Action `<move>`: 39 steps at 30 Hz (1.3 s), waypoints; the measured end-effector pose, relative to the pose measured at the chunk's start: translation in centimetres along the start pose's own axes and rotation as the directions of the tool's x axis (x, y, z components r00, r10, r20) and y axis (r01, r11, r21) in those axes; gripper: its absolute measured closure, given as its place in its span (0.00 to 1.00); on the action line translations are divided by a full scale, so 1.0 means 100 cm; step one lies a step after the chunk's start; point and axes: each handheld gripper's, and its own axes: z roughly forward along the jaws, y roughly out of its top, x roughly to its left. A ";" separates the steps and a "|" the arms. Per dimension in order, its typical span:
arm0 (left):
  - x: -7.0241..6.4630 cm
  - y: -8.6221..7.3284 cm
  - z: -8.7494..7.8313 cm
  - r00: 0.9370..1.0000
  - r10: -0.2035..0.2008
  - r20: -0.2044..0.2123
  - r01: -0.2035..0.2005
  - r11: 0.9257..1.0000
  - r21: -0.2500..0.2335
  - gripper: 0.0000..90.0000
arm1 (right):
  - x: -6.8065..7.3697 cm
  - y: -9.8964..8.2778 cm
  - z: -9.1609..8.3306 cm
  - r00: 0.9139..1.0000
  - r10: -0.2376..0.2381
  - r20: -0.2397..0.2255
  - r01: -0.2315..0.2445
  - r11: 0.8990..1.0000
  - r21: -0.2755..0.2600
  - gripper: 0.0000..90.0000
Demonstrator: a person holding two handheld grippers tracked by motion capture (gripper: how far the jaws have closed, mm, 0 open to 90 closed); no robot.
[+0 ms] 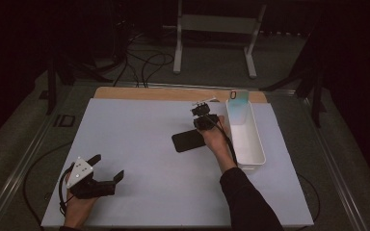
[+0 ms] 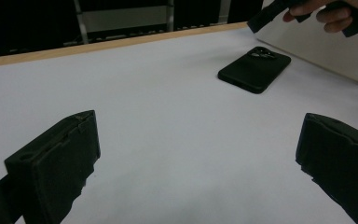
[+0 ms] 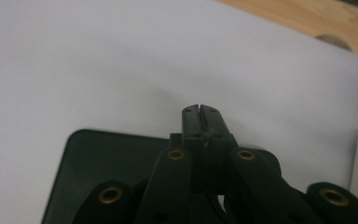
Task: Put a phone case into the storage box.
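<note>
1. Black and flat, the phone (image 1: 189, 140) lay on the white table sheet (image 1: 139, 144), just left of the white bin (image 1: 248, 144).
2. The right gripper (image 3: 199, 111) hung over the phone's far end, its jaws pressed together with nothing between them; whether it touched the phone could not be told.
3. The left gripper (image 1: 107, 168) rested near the table's front left, well apart from the phone, its jaws spread wide and empty.
4. A pale green card (image 1: 239, 98) stood at the bin's far end.
</note>
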 end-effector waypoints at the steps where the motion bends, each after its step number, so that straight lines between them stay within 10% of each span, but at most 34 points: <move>1: 0.000 0.000 0.000 1.000 0.000 0.000 0.000 1.000 0.000 0.00 | -0.001 0.000 0.002 1.000 0.007 0.001 -0.007 1.000 0.005 1.00; 39: 0.000 0.000 -0.001 1.000 -0.003 0.001 0.003 1.000 -0.004 0.00 | -0.009 -0.020 0.032 0.997 0.061 0.055 -0.067 0.991 0.119 1.00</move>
